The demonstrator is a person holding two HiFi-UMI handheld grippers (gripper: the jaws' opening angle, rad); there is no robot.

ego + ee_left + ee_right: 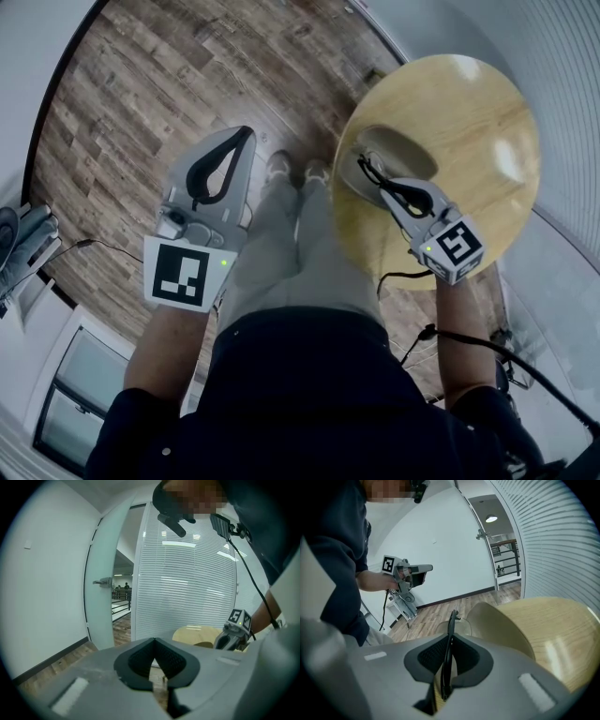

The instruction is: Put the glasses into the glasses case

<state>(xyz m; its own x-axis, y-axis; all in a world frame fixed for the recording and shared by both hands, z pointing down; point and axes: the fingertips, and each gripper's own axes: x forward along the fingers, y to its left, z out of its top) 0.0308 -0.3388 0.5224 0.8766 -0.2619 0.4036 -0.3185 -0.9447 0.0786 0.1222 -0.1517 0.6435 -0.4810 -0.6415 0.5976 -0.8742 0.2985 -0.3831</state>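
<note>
**Glasses pinched in right gripper at the case; left gripper idle**

Head view. The right gripper (379, 186) is out over the near edge of the round wooden table (478, 103). The forearm is extended and the marker cube faces back toward the body. Its fingers are clamped on the dark glasses (367, 170), which stick out past the fingertips above the near rim of the open beige glasses case (403, 145). I cannot tell whether the glasses touch the case. Beyond the case there is bare tabletop, far and to the right. The left gripper (247, 133) is off the table over the wood floor (159, 84), well apart from the table edge. It points away from the body, with open floor all round its fingertips.

Left gripper view. The fingertips meet with nothing between them, and the pocket behind them is empty. The table edge and the right gripper show ahead, right of the fingertips. A glass door (101, 583) stands ahead on the left and a slatted blind wall (187, 573) straight ahead.

Right gripper view. The pads are closed on the glasses frame, which sits edge-on and upright and rises past the fingertips. The curved wall of the case is just beyond the fingertips to the right. The tabletop is open further right. The left gripper is held level, well off to the left.
</note>
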